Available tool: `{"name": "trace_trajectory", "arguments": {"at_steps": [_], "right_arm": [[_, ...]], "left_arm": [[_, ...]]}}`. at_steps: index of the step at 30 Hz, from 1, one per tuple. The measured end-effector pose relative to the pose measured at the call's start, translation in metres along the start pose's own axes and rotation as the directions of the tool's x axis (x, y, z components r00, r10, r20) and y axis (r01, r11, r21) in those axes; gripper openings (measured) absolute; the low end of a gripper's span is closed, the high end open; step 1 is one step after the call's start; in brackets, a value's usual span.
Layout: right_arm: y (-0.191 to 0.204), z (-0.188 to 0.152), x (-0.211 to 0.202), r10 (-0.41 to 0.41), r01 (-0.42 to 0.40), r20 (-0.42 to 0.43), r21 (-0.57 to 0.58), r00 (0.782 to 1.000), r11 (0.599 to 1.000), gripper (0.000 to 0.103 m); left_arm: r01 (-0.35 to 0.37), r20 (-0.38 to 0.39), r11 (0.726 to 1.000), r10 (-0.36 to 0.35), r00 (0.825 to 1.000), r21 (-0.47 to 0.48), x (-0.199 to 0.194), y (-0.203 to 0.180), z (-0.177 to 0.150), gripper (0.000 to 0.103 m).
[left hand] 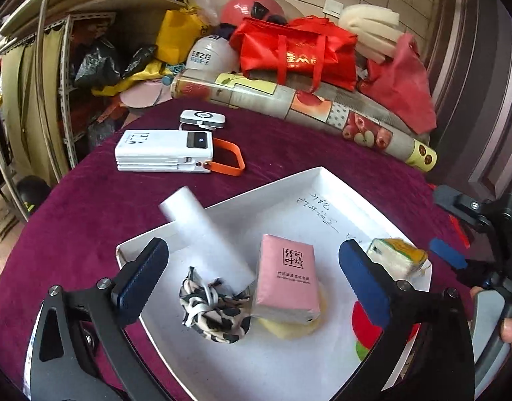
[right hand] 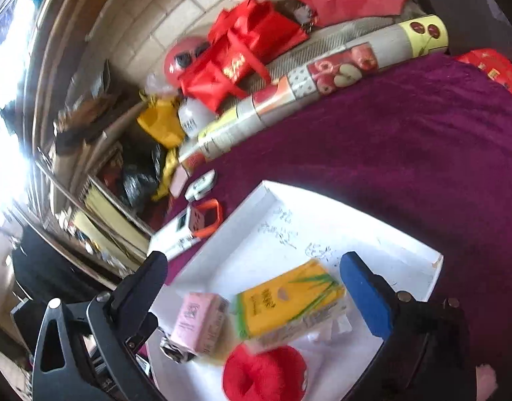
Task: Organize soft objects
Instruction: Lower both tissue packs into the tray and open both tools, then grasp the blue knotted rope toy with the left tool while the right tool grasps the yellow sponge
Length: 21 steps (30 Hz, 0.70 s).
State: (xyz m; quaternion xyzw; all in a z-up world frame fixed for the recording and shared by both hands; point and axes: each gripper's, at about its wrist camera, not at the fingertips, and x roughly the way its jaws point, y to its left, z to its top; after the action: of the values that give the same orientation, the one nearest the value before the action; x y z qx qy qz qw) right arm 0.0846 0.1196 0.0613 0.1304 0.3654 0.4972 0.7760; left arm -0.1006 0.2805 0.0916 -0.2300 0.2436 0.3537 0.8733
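In the left wrist view, the left gripper (left hand: pixel 252 277) hangs over a white tray (left hand: pixel 326 180) that sits on the counter (left hand: pixel 89 207), which is covered in a dark purple cloth. Its fingers (left hand: pixel 142 280) stand wide apart and hold nothing. Between them in the tray lie a pink tissue pack (left hand: pixel 284 279), resting on a pale yellow sponge (left hand: pixel 289 330), and just left of it a black-and-white patterned scrunchie (left hand: pixel 212 310). A white roll (left hand: pixel 206 230) leans over the tray's left rim, its lower end near the scrunchie. A yellow tissue pack (left hand: pixel 398 259) lies by the tray's right rim, beyond the right finger. Part of a red fluffy item (left hand: pixel 363 327) shows behind that finger. Outside the tray on the counter are a white power bank (left hand: pixel 162 152) with an orange strap and a small white device (left hand: pixel 202 119). The right gripper (left hand: pixel 456 254) appears at the frame's right edge, beside the yellow pack.

In the right wrist view, which is somewhat blurred, the right gripper (right hand: pixel 252 287) also has its fingers (right hand: pixel 366 297) spread apart, empty, above the tray (right hand: pixel 406 257). The yellow tissue pack (right hand: pixel 289 300) lies between them, the pink tissue pack (right hand: pixel 199 324) just to its left, and the red fluffy item (right hand: pixel 262 374) nearest the camera. The power bank (right hand: pixel 179 234) lies beyond the tray's left rim.
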Motion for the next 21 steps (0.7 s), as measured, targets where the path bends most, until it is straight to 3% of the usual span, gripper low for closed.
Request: {"name": "trace_trajectory", "arguments": {"at_steps": [7,11,14,18,21], "right_arm": [[0.003,-0.002,-0.028,0.009,-0.008,0.052,-0.007,0.999,1.0,0.103],[0.017,-0.01,-0.058,0.032,-0.024,0.113,-0.074,0.993,0.997,0.103],[0.028,-0.021,-0.094,0.054,-0.03,0.164,-0.145,0.985,0.989,0.103],[0.03,-0.043,-0.16,0.05,0.035,0.316,-0.256,0.947,0.966,0.103],[0.01,-0.065,-0.197,-0.073,0.194,0.436,-0.239,0.897,0.951,0.103]], "left_arm": [[-0.009,0.012,1.0,0.009,1.0,0.03,-0.014,-0.011,-0.007,0.103],[-0.036,0.029,0.998,0.035,0.999,0.051,-0.026,-0.021,-0.013,0.103],[-0.018,0.039,0.998,0.015,0.999,0.063,-0.038,-0.027,-0.02,0.103],[0.048,0.051,0.997,-0.051,0.997,0.06,-0.06,-0.037,-0.04,0.103],[0.118,0.043,0.989,-0.123,0.992,0.089,-0.073,-0.05,-0.063,0.103]]}}
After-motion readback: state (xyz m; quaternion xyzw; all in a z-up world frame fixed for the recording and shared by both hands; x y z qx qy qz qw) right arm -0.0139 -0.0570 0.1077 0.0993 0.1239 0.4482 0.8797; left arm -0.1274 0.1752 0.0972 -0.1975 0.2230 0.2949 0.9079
